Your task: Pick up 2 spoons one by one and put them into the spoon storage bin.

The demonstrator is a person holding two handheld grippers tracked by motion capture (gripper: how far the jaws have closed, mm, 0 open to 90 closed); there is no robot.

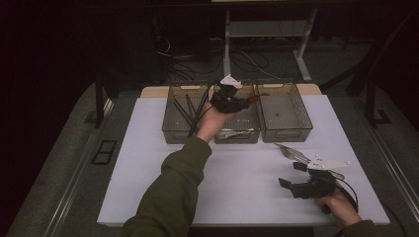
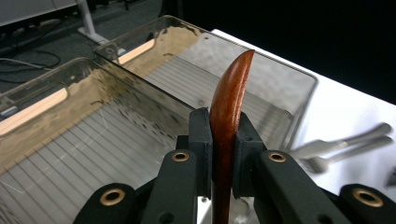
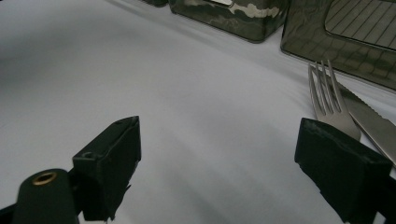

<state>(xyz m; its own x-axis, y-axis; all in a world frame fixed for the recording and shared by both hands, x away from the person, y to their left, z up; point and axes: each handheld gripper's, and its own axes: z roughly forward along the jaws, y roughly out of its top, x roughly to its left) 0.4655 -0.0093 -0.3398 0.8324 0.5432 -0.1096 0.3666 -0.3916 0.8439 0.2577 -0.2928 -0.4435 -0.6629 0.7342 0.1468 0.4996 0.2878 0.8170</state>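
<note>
Left gripper [image 2: 225, 140] pinches a wooden utensil [image 2: 229, 107] between its two black jaws, the pads pressed flat against both sides of the reddish-brown shaft. That utensil is smooth and glossy, with a warm dark-red grain, and it rises edge-on out of the jaws to a curved, tapering tip; which kind of utensil it is cannot be told from this narrow edge. In the high view the left gripper [image 1: 237, 102] hangs above the middle bin [image 1: 237, 134] of three clear smoky plastic bins standing side by side, and a dark red end of the wooden utensil [image 1: 253, 99] sticks out ahead of the jaws. Beneath and ahead of the jaws lies the ribbed floor of the middle bin [image 2: 70, 154], with the right bin [image 2: 299, 74] just beyond its wall. To the gripper's other side, the left bin [image 1: 173, 131] holds a few dark sticks [image 1: 184, 109]. Well apart — back toward the person — the right gripper [image 1: 294, 178] rests low over the white table [image 1: 148, 163] with its jaws spread wide and nothing between them. Just beside its right jaw lie a metal fork [image 3: 332, 112] and a serrated knife [image 3: 373, 121], side by side.
</note>
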